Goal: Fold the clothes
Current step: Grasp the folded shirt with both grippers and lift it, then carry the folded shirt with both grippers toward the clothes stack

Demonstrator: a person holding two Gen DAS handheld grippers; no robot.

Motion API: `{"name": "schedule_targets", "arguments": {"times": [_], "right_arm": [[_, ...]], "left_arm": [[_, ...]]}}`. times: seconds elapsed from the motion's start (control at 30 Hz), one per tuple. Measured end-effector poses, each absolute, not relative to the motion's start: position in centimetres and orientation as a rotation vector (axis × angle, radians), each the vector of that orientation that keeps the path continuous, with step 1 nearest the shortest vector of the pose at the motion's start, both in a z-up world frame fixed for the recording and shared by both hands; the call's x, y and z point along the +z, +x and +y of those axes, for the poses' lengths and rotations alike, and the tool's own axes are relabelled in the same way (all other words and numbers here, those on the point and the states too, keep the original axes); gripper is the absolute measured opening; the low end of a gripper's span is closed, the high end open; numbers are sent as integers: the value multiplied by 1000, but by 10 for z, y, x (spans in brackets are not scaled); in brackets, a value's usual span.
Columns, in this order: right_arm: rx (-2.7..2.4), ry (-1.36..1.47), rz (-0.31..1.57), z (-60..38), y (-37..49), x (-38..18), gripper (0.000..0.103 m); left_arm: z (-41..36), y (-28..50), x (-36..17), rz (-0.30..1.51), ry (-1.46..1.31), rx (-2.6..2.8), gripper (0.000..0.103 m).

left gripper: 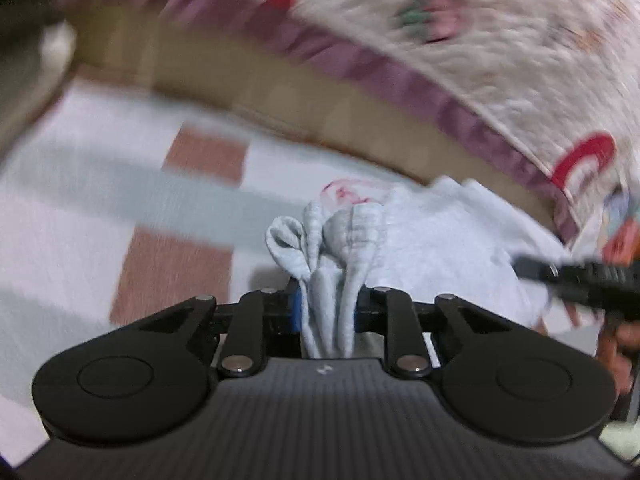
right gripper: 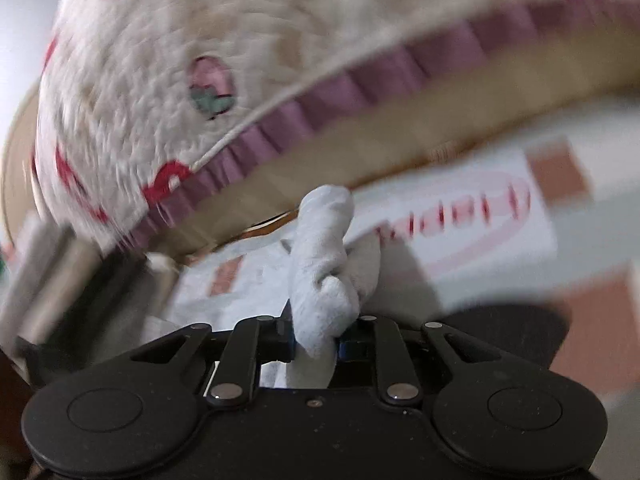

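Two grippers are each pinching a bunch of one pale grey garment [left gripper: 432, 240]: the left gripper [left gripper: 326, 312] is clamping ribbed folds, the right gripper [right gripper: 316, 340] a thick roll, low beside one quilted bed [right gripper: 160, 80]. Motion blur is smearing the floor.

Open tiled floor [left gripper: 80, 208] below and left; quilt-covered bed edge [left gripper: 360, 92] close ahead, seemingly overhanging.
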State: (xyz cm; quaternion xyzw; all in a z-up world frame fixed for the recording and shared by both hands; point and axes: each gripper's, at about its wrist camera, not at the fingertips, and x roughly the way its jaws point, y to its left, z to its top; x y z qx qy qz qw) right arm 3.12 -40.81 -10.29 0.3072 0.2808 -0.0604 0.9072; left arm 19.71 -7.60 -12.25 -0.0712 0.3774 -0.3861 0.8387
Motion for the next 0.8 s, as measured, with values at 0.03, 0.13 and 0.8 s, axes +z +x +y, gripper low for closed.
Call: {"name": "schedule_targets", "arguments": {"times": [0.03,0.13,0.8], "right_arm": [[-140,600,590,-410,32,-98,21],[-181,587,621,-421,31,-95,22],[-81,701,505,-403,13,-91,20]], "left_arm": [[-77,192,-118,788,-155,-826,19],[-84,186,-123,814,-163,-854,19],[-54,161,-95,754,-199,-821,18]]}}
